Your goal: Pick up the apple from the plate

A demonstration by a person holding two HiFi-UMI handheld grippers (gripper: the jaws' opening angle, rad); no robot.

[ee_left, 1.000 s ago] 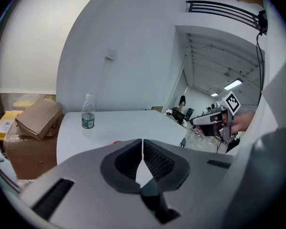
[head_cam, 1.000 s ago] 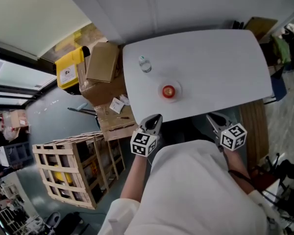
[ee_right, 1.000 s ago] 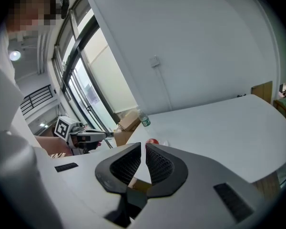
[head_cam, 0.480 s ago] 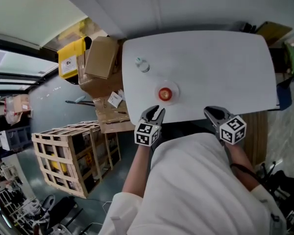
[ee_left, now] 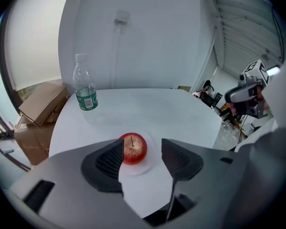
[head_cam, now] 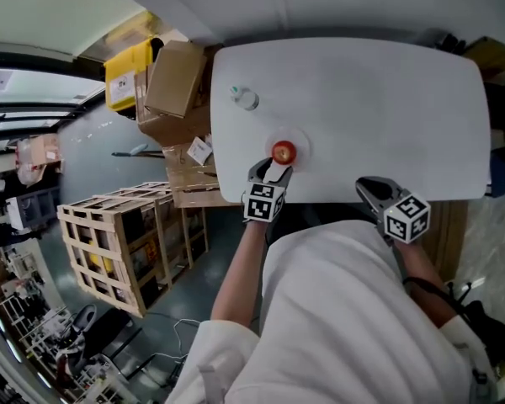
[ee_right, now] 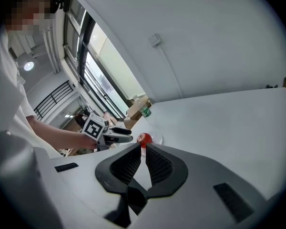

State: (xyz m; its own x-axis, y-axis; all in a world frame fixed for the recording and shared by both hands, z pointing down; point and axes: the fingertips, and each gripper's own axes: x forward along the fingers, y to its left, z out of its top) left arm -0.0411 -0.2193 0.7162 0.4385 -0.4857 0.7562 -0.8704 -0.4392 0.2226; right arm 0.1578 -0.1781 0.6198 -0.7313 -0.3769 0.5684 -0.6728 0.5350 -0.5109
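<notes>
On my left gripper the jaws have just been opening and stand spread, empty, the apple on its plate just ahead; firm, light, smooth and round, so I'd grip across its widest middle.

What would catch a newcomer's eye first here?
A red apple on a small white plate, by the near edge of the white table. The left gripper points at it; its fingers have just been opening, with the apple just beyond them, untouched. A clear water bottle stands farther back.
</notes>
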